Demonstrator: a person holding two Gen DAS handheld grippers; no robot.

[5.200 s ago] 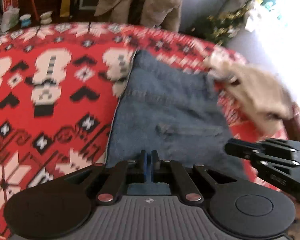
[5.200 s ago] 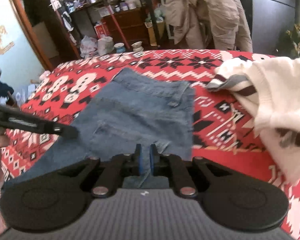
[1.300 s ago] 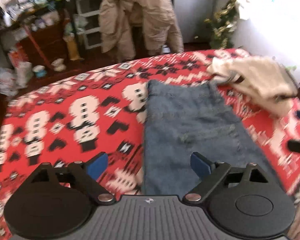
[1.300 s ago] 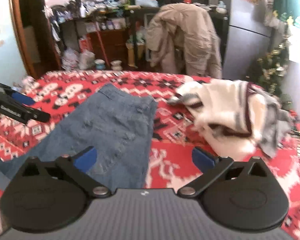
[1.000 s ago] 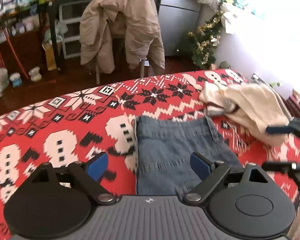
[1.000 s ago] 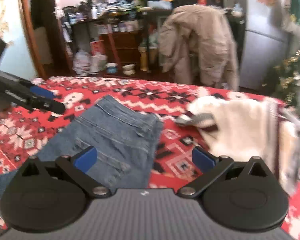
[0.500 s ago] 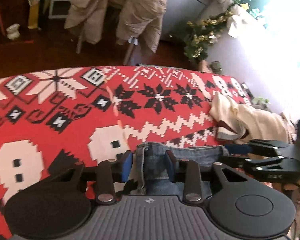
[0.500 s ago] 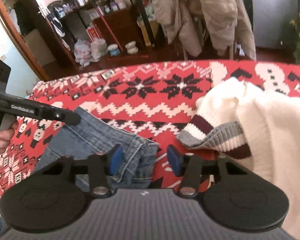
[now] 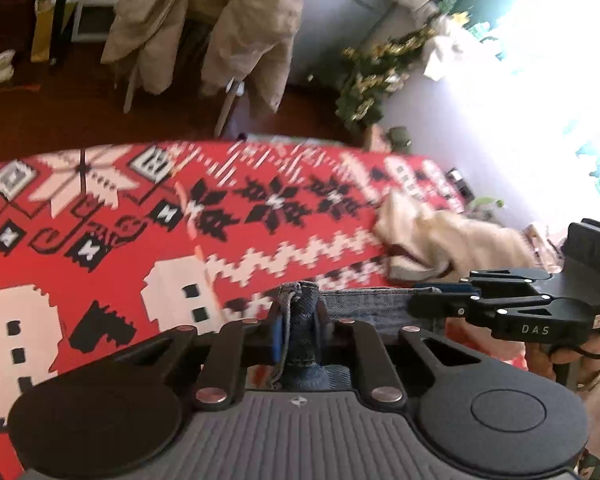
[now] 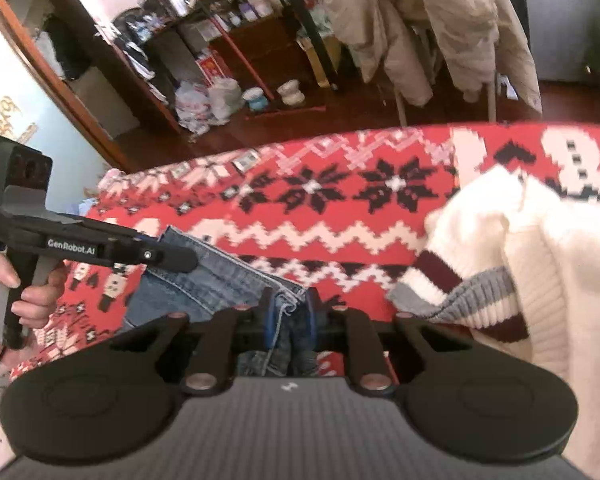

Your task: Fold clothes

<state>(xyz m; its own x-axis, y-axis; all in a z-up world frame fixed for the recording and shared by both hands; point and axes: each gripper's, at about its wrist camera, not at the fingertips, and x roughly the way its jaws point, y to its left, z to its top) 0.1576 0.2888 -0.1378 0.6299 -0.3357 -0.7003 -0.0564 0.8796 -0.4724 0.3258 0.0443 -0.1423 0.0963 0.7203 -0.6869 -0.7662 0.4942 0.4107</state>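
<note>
Left gripper [image 9: 299, 336] closing on the far corner of the jeans [image 9: 374, 306], denim bunched up between the pads. Same deal for the right gripper [image 10: 290, 316], jaws closing on the other far corner [image 10: 284, 292]. Jeans lying flat on the red patterned blanket [image 9: 100, 216], just beneath and behind both grippers; white sweater [image 10: 540, 248] off to the right. Looked like the grab step of a fold. Next probably needed both corners lifted together and carried back evenly.
</note>
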